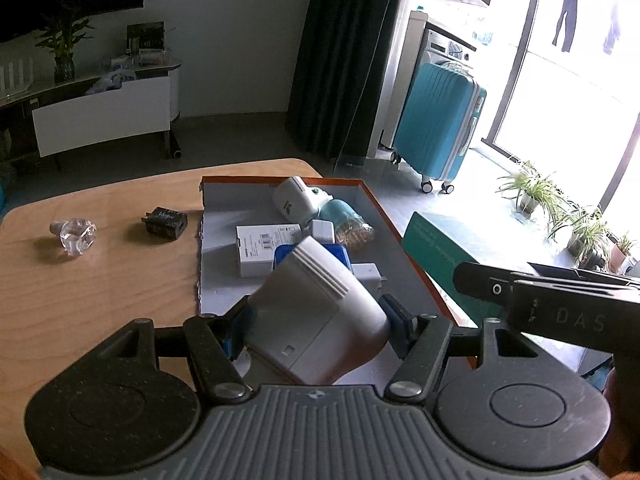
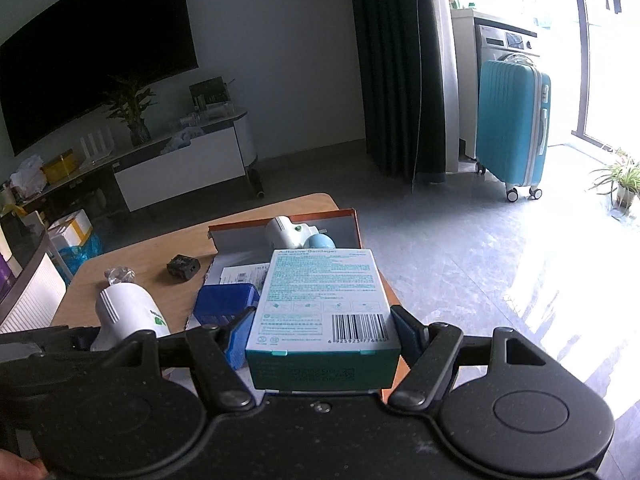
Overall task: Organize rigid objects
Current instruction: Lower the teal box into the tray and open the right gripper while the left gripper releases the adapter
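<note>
Bandage box (image 2: 324, 312): nearest my right camera and the bigger of the two loads; I am holding it in the right gripper (image 2: 323, 326), pads pressing its two long sides near the barcode end, jaws standing fairly wide. It is hanging above the near right corner of the tray. Stiff, light card, I judge; the walls could dent under a hard squeeze, so the long flat sides are where I am wanting to keep hold.

White plastic device (image 1: 316, 312): I am gripping it in the left gripper (image 1: 318, 322), jaws about half open and closed on its tapered body, ribbed end pointing away. It is hovering over the near end of the tray. Smooth, hard, rounded shell; I reckon it could twist or slip, so the flatter flanks are the safer hold.

Orange-rimmed tray (image 1: 384, 216): I am seeing it sitting at the right side of the wooden table (image 1: 100, 280), already carrying a blue case (image 1: 340, 254), a white carton (image 1: 262, 248), another white device (image 1: 292, 200) and a pale blue roll (image 1: 340, 210).

Black adapter (image 1: 165, 222): lying on the table, left of the tray, apart from it.

Glass knob (image 1: 74, 234): lying further left; likely slippery and breakable, so I am planning a gentle hold.
</note>
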Demonstrator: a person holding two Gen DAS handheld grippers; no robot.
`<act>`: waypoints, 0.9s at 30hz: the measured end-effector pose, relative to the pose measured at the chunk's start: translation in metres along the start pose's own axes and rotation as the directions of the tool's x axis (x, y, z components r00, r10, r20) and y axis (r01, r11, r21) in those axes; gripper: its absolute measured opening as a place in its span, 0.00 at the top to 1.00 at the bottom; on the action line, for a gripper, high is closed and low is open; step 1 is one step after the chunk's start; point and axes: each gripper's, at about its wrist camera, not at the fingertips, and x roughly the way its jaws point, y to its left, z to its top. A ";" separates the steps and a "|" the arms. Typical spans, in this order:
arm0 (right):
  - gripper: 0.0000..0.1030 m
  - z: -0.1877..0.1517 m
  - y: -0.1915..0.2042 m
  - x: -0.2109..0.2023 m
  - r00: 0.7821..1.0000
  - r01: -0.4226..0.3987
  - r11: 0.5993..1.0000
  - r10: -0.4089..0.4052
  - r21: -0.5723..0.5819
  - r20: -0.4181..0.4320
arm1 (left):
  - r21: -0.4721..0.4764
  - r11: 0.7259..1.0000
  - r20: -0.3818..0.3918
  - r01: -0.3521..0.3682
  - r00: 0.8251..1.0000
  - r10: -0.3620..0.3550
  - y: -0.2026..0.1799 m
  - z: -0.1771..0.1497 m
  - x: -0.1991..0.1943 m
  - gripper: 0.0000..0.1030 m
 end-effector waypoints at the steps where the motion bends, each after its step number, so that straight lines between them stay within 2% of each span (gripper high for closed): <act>1: 0.19 0.000 0.000 0.001 1.000 0.000 1.000 0.000 0.000 -0.002 | 0.000 1.000 -0.002 0.000 1.000 0.000 0.000 0.000 0.001 0.35; 13: 0.19 0.007 -0.003 0.013 1.000 -0.010 1.000 0.010 0.013 0.004 | -0.004 1.000 0.014 -0.006 1.000 0.007 0.002 0.010 0.003 0.35; 27: 0.19 0.037 -0.009 0.041 0.999 -0.020 1.000 0.020 0.023 0.026 | -0.023 0.999 0.037 -0.024 0.999 0.025 0.017 0.056 0.029 0.35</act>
